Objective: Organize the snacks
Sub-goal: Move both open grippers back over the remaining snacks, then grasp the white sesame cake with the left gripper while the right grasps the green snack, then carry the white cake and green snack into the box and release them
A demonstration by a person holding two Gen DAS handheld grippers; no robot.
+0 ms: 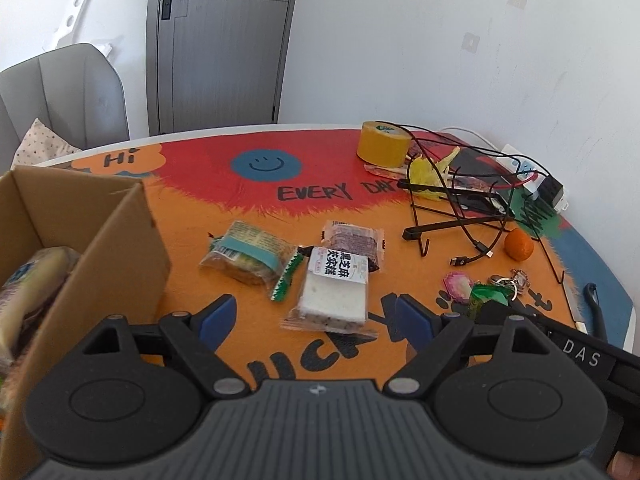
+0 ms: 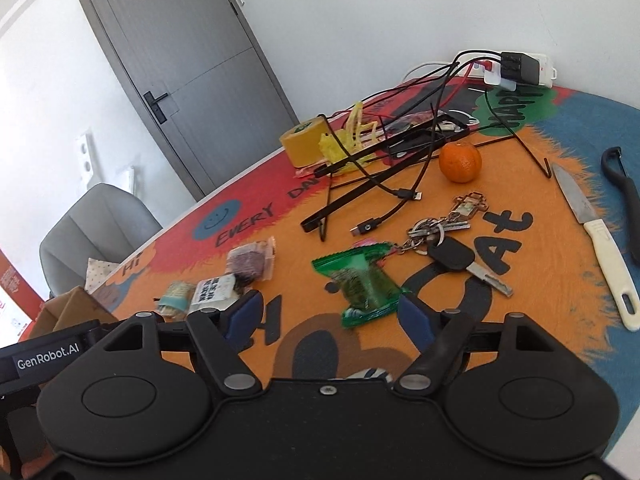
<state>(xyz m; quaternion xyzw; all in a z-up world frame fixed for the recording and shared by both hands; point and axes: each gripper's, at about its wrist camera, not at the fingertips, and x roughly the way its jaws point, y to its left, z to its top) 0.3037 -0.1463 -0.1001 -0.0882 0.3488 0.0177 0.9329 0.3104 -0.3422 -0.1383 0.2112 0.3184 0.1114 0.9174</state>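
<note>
In the left wrist view my left gripper [image 1: 314,318] is open and empty, just in front of a white cake packet [image 1: 336,292]. A dark cake packet [image 1: 354,240] lies behind it and a teal-banded packet [image 1: 246,256] to its left. A cardboard box [image 1: 120,248] at the left holds a wrapped snack [image 1: 28,292]. In the right wrist view my right gripper [image 2: 330,316] is open and empty over a green snack packet [image 2: 362,284]. The white packet [image 2: 212,290], dark packet [image 2: 250,264] and teal-banded packet [image 2: 176,298] lie to the left.
The printed table [image 2: 520,184] carries a tangerine [image 2: 460,162], keys [image 2: 452,240], a knife [image 2: 592,232], a black peeler [image 2: 624,196], a yellow tape roll [image 2: 302,142], tangled cables and a black wire stand [image 2: 384,168], a power strip [image 2: 520,68]. A grey chair [image 1: 60,92] stands beyond.
</note>
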